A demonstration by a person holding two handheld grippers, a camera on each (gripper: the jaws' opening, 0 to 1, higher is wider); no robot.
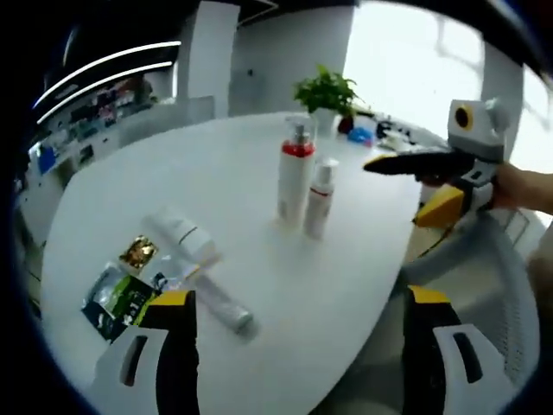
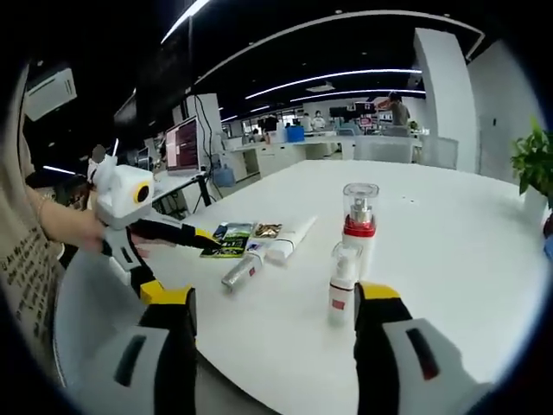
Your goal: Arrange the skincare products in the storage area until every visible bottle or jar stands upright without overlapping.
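A broad white counter (image 1: 216, 190) carries everything, and the tall pump bottle (image 1: 295, 177) serves as the landmark: white body, red collar, clear cap, standing upright near the middle. Just beside it, on the side toward the counter's near edge, stands the small spray bottle (image 1: 319, 199), white with a red band, also upright; the two are close but I cannot tell whether they touch. Well away from the tall pump bottle lie a white tube (image 1: 183, 237) and a slimmer silvery tube (image 1: 226, 308), both flat on their sides, close together. Beyond these, farther from the bottle, flat sachets (image 1: 121, 290) in green, black and gold rest on the surface. A potted plant (image 1: 327, 93) stands behind the bottle, far off.

The left tool (image 1: 294, 346) has its jaws spread wide, empty. The right tool (image 2: 275, 333) is likewise spread apart, holding nothing.
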